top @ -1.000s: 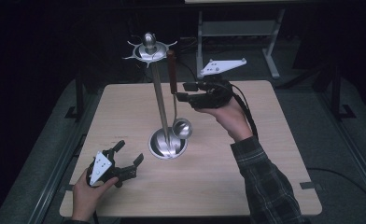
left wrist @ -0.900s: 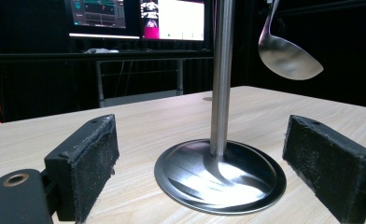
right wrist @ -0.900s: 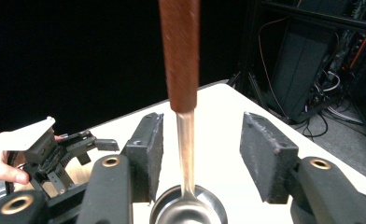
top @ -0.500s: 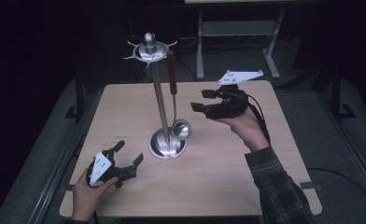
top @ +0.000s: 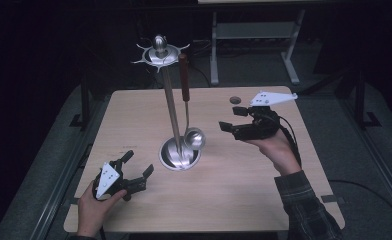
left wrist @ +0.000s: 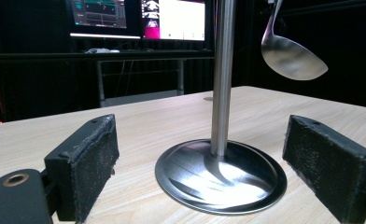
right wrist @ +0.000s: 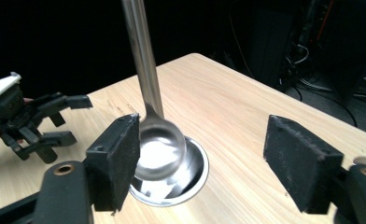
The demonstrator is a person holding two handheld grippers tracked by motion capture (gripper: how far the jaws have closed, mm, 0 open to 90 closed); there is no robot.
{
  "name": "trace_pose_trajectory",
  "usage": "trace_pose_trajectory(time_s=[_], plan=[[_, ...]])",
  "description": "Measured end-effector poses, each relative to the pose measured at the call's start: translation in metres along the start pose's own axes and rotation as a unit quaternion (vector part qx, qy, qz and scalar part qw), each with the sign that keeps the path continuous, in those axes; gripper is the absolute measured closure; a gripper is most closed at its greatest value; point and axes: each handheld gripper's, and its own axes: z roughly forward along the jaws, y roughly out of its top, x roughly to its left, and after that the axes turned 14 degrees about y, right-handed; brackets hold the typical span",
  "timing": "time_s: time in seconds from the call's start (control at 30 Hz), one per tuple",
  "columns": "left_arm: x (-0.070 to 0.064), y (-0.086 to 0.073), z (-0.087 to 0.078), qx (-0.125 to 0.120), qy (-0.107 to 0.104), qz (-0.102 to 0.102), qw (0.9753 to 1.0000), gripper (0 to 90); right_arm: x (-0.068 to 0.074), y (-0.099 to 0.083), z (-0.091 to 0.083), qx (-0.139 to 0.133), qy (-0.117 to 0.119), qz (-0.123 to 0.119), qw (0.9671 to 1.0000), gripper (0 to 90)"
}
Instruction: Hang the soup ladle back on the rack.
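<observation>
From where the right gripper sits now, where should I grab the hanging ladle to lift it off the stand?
Grip the ladle's dark wooden handle just under the stand's top hooks, coming in level from the right gripper's side. The handle hangs upright and is straight and thicker than the thin metal shank; the round bowl below would probably slip between the open jaws. The pole stands close on the far side, so squeeze across the handle.

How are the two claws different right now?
The left claw sits low at the table's near edge, far from the ladle; the right claw hovers higher, close beside the ladle. The left claw faces the stand's base; the right faces the ladle's bowl. Both are open and empty.
</observation>
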Motion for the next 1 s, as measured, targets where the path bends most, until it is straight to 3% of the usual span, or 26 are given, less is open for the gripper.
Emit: trace_pose_trajectory(time_s=[0.33, 0.57, 1.0], plan=[[0.001, 0.0, 0.0, 0.002, 0.001, 0.004, 1.0, 9.8, -0.007, -0.038, -0.008, -0.004, -0.023, 0.017, 0.9996, 15.9], [0.0, 0.0, 0.0, 0.0, 0.002, -0.001, 1.0, 9.8, -0.01, -0.063, -0.01, 0.011, -0.036, 0.021, 0.9991, 14.6], [0.0, 0.0, 0.0, 0.0, 0.002, -0.002, 1.0, 9.8, -0.013, -0.11, -0.018, 0.013, -0.049, 0.03, 0.9983, 13.5]])
